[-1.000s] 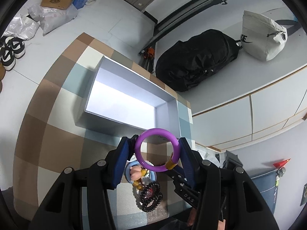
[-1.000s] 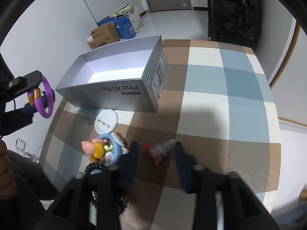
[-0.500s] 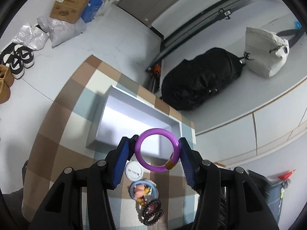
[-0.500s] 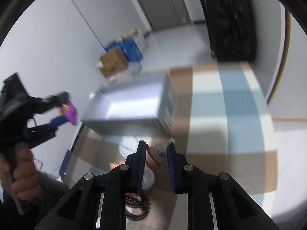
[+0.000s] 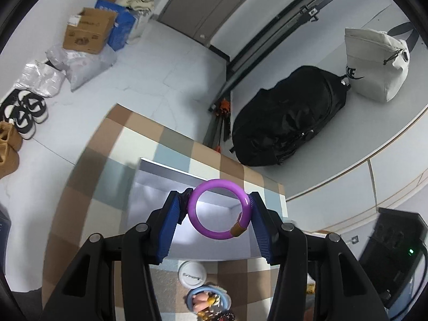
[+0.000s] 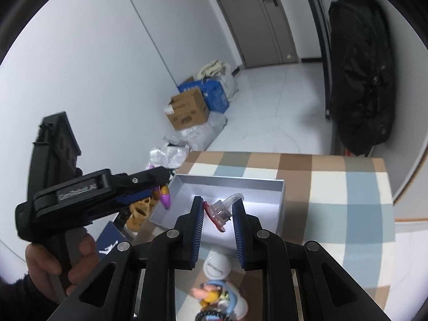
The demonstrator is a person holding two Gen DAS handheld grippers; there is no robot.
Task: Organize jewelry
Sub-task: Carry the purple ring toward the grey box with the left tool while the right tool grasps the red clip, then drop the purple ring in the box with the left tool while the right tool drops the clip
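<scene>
Both grippers had risen above the grey box (image 5: 149,187), left fingers (image 5: 171,222) clamping the purple bangle (image 5: 220,208), right fingers (image 6: 196,230) clamping the red-and-clear clip (image 6: 219,211), ready for deposit.

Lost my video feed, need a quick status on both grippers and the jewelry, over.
Left gripper shut on purple bangle, above grey box. Right gripper shut on clear red ring, over box. Nothing blocking.

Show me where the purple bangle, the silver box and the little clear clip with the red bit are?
purple bangle (image 5: 203,228): left wrist view, lower left arc of the ring.
silver box (image 6: 227,183): right wrist view, inner face of its far wall.
clear clip (image 6: 220,210): right wrist view, its clear middle body.
</scene>
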